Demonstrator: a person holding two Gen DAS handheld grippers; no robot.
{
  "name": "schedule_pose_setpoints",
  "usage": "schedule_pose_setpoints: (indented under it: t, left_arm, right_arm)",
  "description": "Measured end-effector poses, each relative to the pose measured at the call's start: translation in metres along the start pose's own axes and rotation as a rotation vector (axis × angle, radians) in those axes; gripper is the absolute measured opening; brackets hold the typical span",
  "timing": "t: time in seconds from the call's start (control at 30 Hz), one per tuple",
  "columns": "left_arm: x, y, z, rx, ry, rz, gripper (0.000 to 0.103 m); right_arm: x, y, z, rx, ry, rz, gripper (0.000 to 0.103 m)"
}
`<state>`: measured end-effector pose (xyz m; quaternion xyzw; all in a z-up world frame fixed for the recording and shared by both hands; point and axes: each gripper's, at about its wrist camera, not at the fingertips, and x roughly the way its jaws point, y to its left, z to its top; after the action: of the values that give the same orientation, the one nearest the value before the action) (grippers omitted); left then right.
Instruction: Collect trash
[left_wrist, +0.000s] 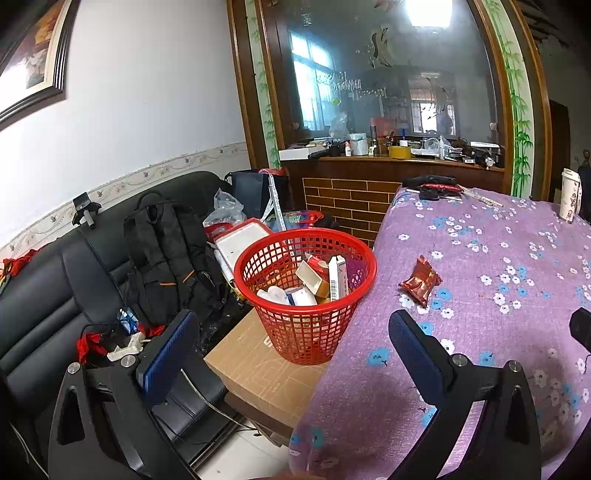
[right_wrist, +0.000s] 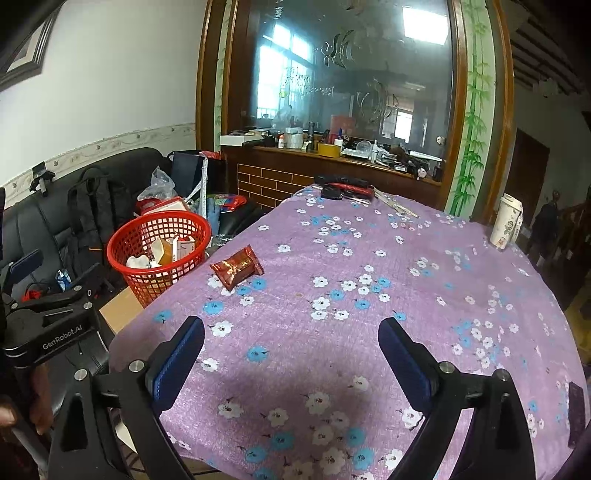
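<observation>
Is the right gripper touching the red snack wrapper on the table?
Apart. In the right wrist view the right gripper is open, and purple tablecloth shows between its fingers and the snack wrapper.

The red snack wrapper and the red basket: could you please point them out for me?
red snack wrapper (right_wrist: 237, 266), right wrist view, middle of its crinkled foil face.
red basket (left_wrist: 295, 334), left wrist view, front mesh wall.

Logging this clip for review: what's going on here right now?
A person is clearing trash with two handheld tongs. Both the left tongs and right tongs are open and empty. A red-brown wrapper lies on the purple floral tablecloth, not yet picked up. The red basket beside the table already holds several scraps.
</observation>
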<state>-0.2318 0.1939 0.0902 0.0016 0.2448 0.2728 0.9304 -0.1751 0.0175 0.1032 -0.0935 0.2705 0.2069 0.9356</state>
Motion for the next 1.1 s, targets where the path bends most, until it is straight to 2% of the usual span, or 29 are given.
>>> schedule_pose_setpoints:
  t: [0.4,1.1]
  left_arm:
    - [0.009,-0.001,-0.005,-0.004,0.043,-0.027,0.102]
    - [0.013,-0.001,-0.008,-0.012,0.052,-0.032,0.102]
  right_arm:
    - [0.005,0.001,-0.003,0.003,0.026,0.008,0.098]
    - [0.01,0.003,-0.005,-0.002,0.039,0.006,0.098]
